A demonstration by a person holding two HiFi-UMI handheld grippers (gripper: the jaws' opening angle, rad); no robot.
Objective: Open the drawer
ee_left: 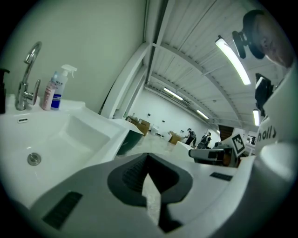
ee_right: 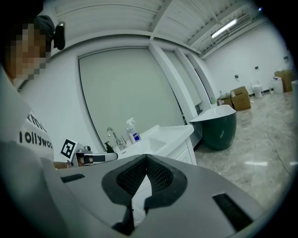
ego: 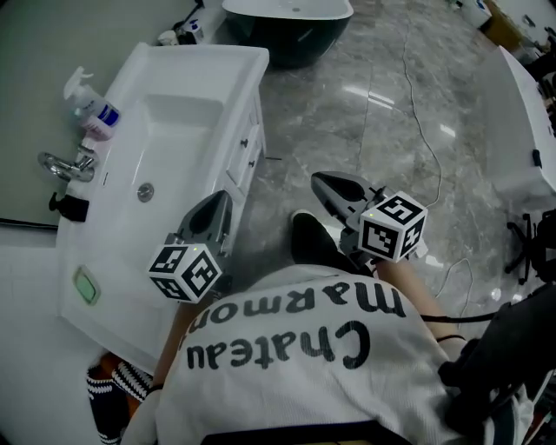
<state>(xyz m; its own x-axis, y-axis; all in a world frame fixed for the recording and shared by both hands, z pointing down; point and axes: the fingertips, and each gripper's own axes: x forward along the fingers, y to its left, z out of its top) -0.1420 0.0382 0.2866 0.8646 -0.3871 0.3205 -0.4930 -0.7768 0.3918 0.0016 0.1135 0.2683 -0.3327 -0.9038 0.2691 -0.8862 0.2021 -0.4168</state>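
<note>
The white vanity (ego: 187, 78) with its sink stands at the left of the head view. Its drawer fronts (ego: 249, 148) with small dark handles face the marble floor and look closed. My left gripper (ego: 228, 195) hovers by the vanity's front edge, shut with nothing in it, and looks across the basin (ee_left: 70, 132). My right gripper (ego: 317, 178) is over the floor, well to the right of the drawers, also shut and empty. In the right gripper view the vanity front (ee_right: 185, 151) lies ahead past the jaw tips (ee_right: 146, 157). The left gripper's tips (ee_left: 148, 155) meet too.
On the vanity top are a spray bottle (ego: 91, 104), a chrome faucet (ego: 65, 165), a black dispenser (ego: 69, 207) and a green soap dish (ego: 85, 285). A dark green bathtub (ego: 287, 26) stands beyond the vanity. A white tub (ego: 521, 130) is at the right and a cable (ego: 426, 139) crosses the floor.
</note>
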